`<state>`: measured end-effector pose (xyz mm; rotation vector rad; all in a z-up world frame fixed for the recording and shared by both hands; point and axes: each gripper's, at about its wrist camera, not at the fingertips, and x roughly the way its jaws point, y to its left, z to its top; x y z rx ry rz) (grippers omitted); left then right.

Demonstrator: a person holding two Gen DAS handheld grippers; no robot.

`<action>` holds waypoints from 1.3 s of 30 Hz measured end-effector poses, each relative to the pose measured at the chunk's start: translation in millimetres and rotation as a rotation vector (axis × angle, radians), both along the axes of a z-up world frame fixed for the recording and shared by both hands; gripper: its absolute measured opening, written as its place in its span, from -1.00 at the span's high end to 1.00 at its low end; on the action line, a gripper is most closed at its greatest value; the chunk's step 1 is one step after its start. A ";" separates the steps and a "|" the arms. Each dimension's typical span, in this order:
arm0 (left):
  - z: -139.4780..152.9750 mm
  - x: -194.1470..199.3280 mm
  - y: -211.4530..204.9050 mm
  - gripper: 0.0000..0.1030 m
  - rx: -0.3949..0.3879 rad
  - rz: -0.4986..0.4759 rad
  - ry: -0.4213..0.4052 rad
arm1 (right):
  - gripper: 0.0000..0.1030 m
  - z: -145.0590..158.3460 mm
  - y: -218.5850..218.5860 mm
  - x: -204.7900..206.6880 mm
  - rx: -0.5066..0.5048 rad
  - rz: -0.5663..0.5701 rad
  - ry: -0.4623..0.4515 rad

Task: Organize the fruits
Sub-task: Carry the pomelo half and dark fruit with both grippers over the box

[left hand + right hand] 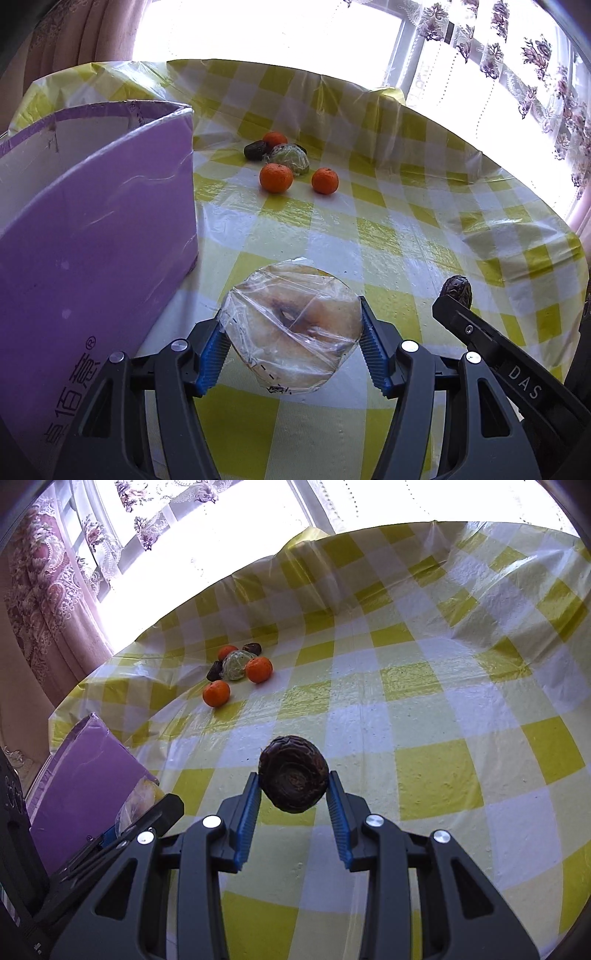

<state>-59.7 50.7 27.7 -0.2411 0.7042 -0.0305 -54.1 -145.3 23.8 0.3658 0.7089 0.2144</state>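
The left gripper [291, 328] clasps a slippery, film-wrapped pale fruit [291, 325] across its widest part, while the right gripper [293, 794] pinches a firm, wrinkled dark fruit [293, 783] likewise.

A yellow-and-white checked tablecloth [388, 236] covers the table, glossy and creased, its plastic catching the glare. Behind it the window [295, 33] blazes white with daylight. A sheer lace curtain with purple flowers [535, 59] hangs across the glass, and a heavier pink patterned curtain [40, 602] falls at the side.
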 end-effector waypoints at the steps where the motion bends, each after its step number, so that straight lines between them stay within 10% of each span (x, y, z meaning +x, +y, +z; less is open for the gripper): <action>1: 0.4 -1.0 1.1 -0.17 -0.004 0.000 -0.004 | 0.29 0.3 -1.4 0.2 0.008 -0.003 -0.004; 24: 107.3 -171.1 41.3 -0.17 0.225 0.325 -0.690 | 0.29 90.5 88.5 -113.8 -0.046 0.136 -0.608; 33: 123.9 -204.2 105.8 -0.17 0.241 0.515 -0.629 | 0.29 121.2 182.0 -121.0 -0.080 0.419 -0.611; 39: 119.7 -188.1 160.2 -0.18 0.172 0.579 -0.397 | 0.29 124.8 251.7 -101.7 -0.209 0.588 -0.455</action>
